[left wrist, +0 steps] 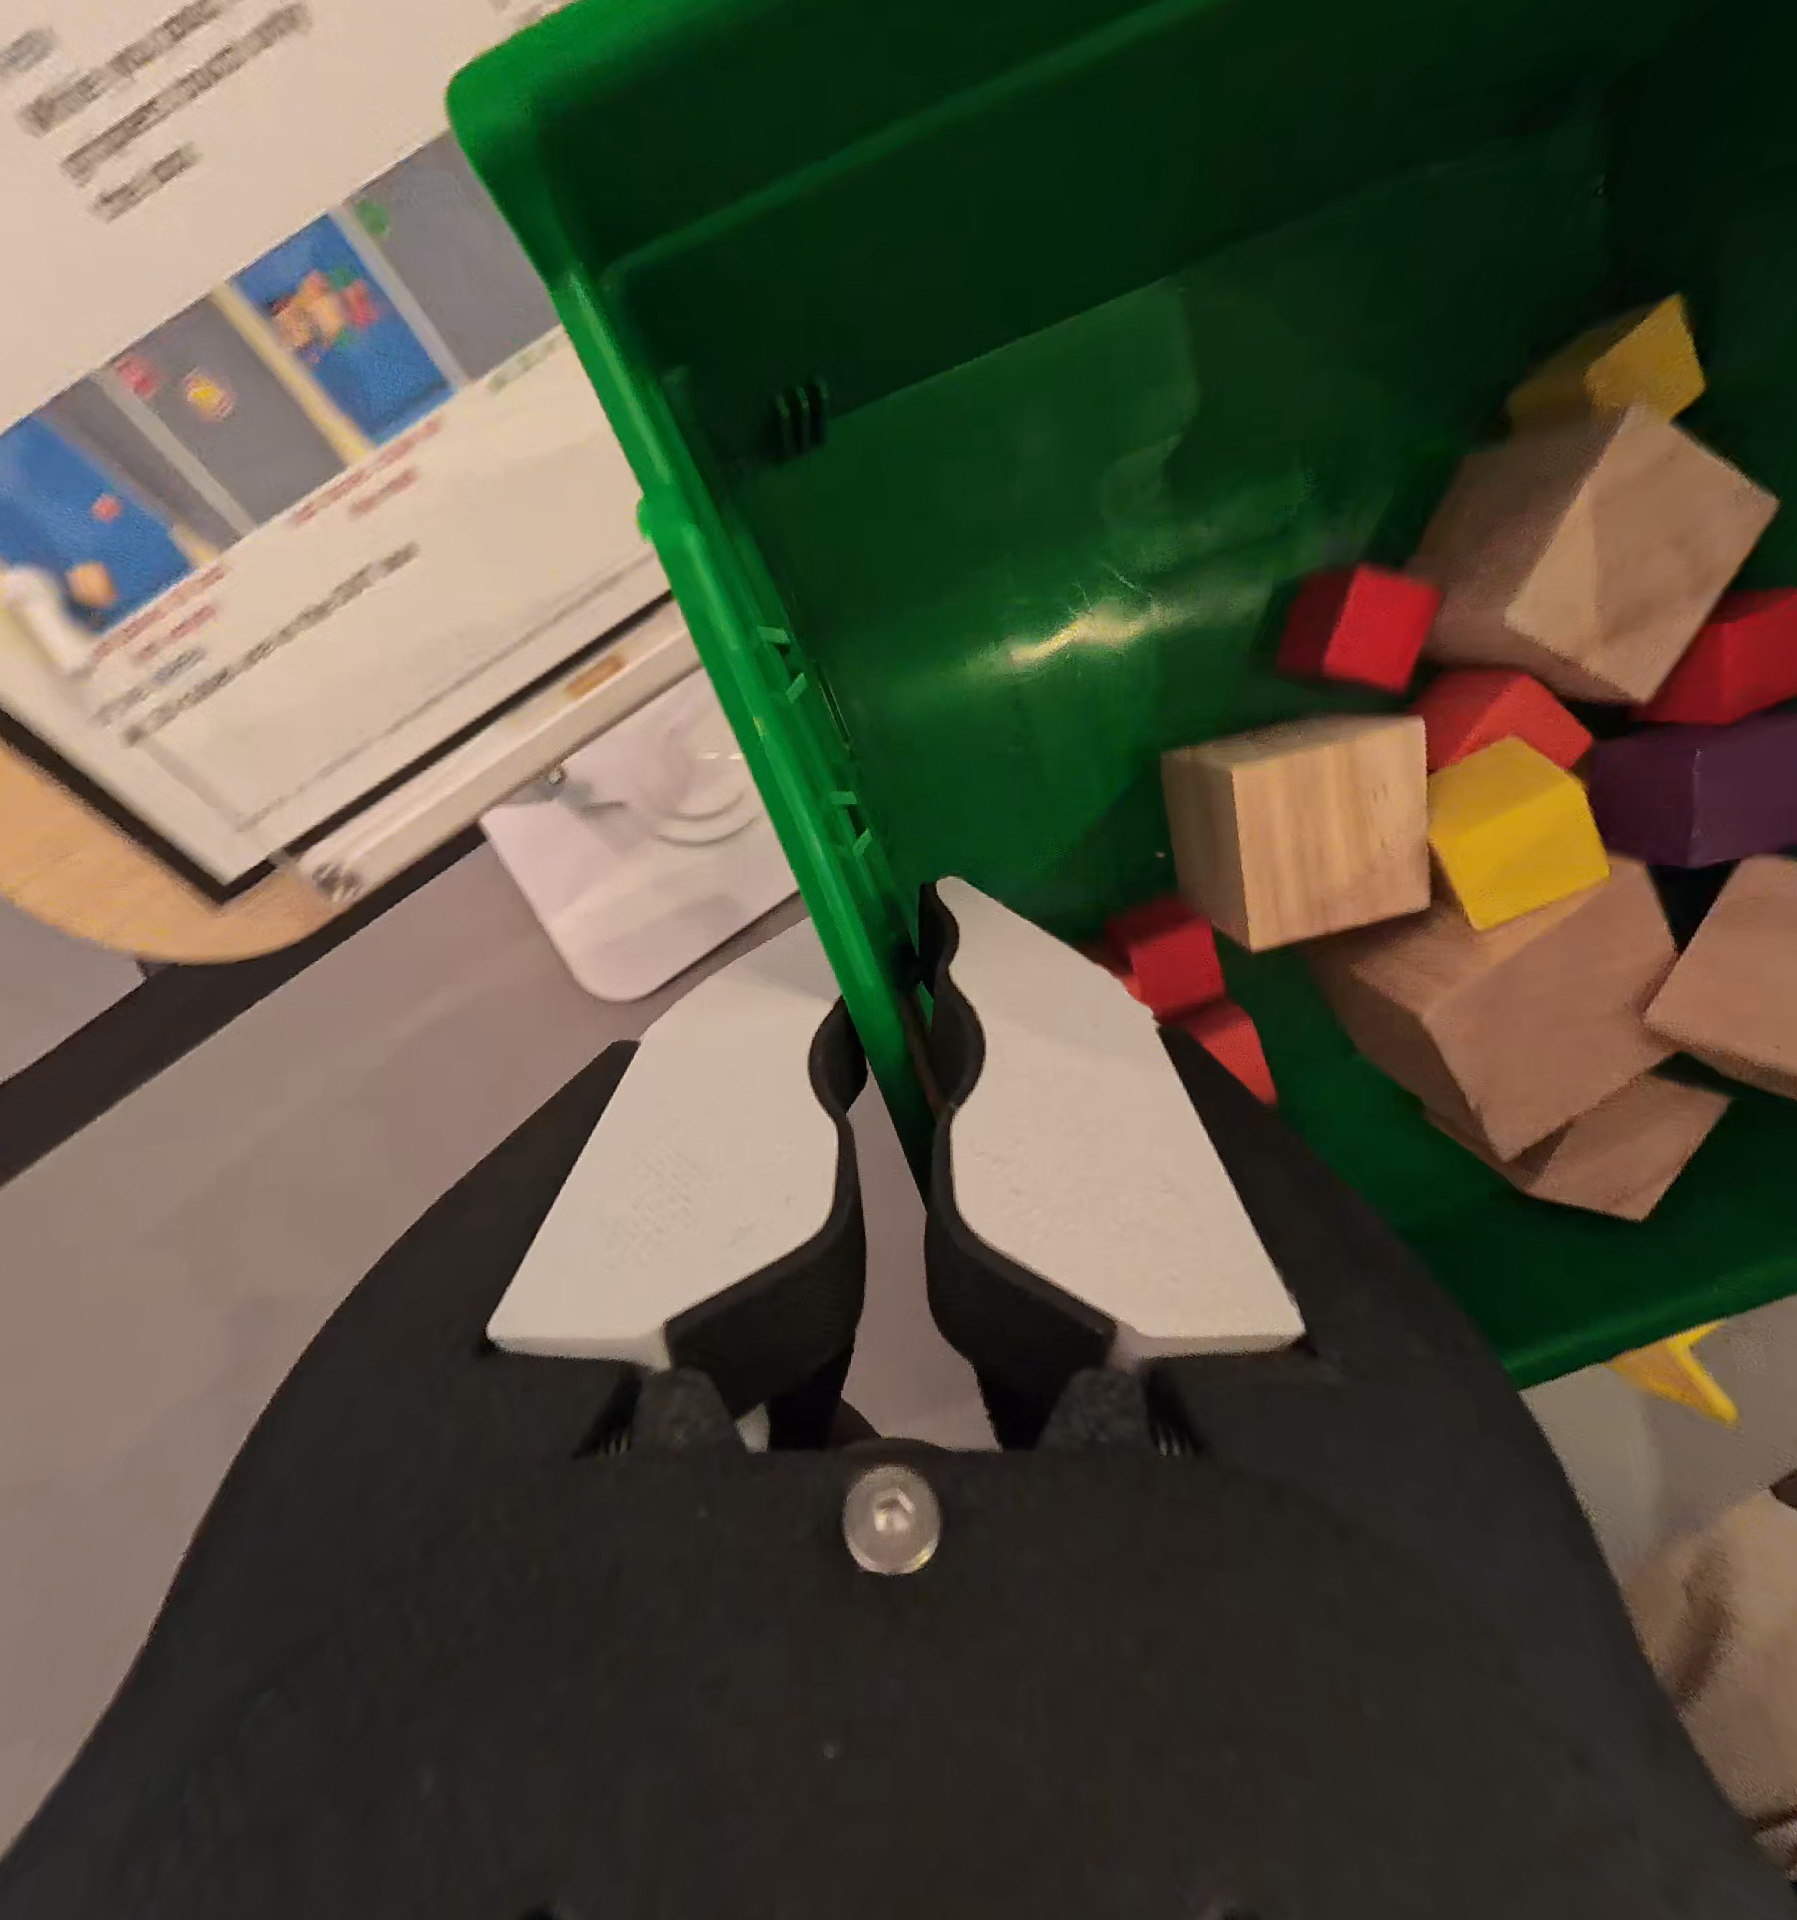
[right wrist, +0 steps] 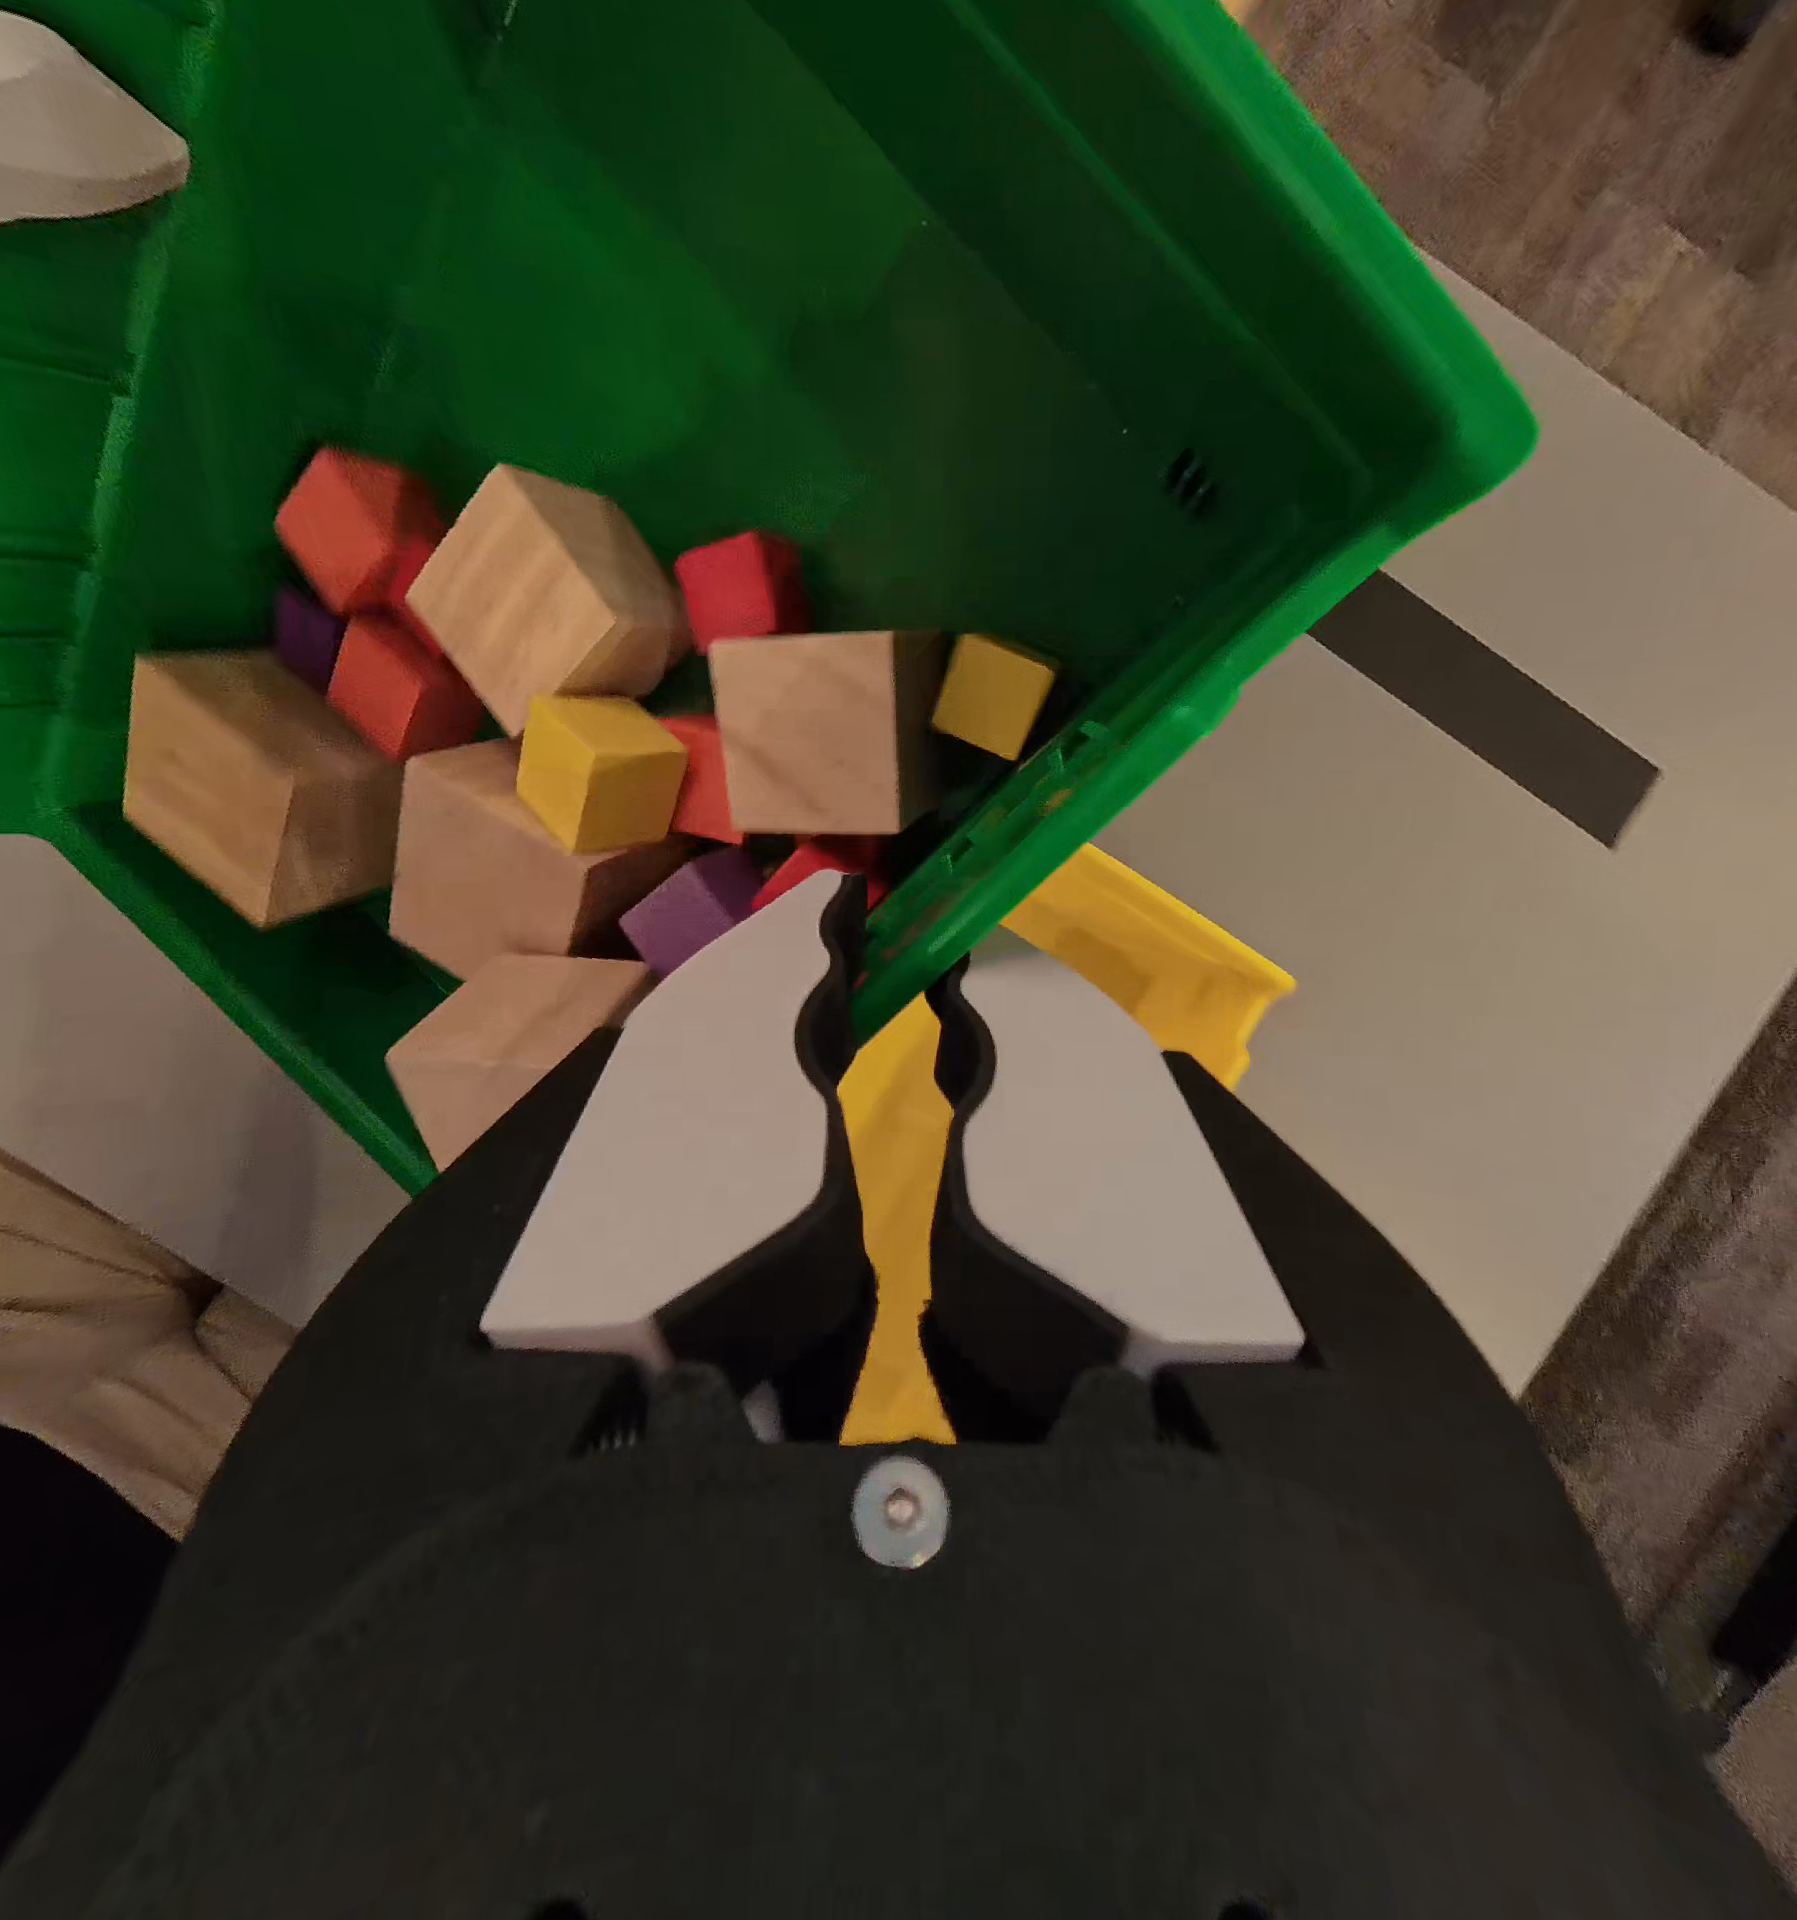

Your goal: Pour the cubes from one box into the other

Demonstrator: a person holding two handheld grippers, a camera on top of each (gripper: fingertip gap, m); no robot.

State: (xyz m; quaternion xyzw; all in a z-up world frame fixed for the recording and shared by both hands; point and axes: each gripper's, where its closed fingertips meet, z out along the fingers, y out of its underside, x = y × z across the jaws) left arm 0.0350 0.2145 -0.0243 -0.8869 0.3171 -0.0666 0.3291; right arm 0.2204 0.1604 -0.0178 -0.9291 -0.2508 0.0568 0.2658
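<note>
- Progress looks partway, by my judgement: the green box (left wrist: 977, 436) is lifted and tipped, and the cubes (left wrist: 1496, 790) have slid into a heap against its lower wall, yet every cube I can see is inside it.
- Left tongs (left wrist: 904, 1023) are pinched narrow on one side wall of the green box, one finger outside the wall and one inside.
- Right tongs (right wrist: 889, 971) are pinched narrow on the opposite side wall in the same way, so the box hangs between both grips.
- Cubes in the right wrist view (right wrist: 603, 769) are a mix of large plain wooden blocks and small red, yellow and purple ones, piled near the low corner just beside the right tongs.
- Yellow box (right wrist: 1154, 956) sits directly under the tipped green one; part of its rim shows past the right tongs, and a yellow corner also peeks out below the green box in the left wrist view. Its inside is hidden, so I cannot tell whether any cubes have landed there.
- Left to do, as I judge it: tip further until the heap clears the lip and drops into the yellow box, then set the green box down on the grey worktop (right wrist: 1445, 1039).
- Printed sheet (left wrist: 281, 436) with coloured photo panels lies on the worktop beyond the left tongs; its writing is blurred and unreadable. No brand marks show on either box.
- Strips of dark tape (right wrist: 1496, 707) are stuck to the worktop.
</note>
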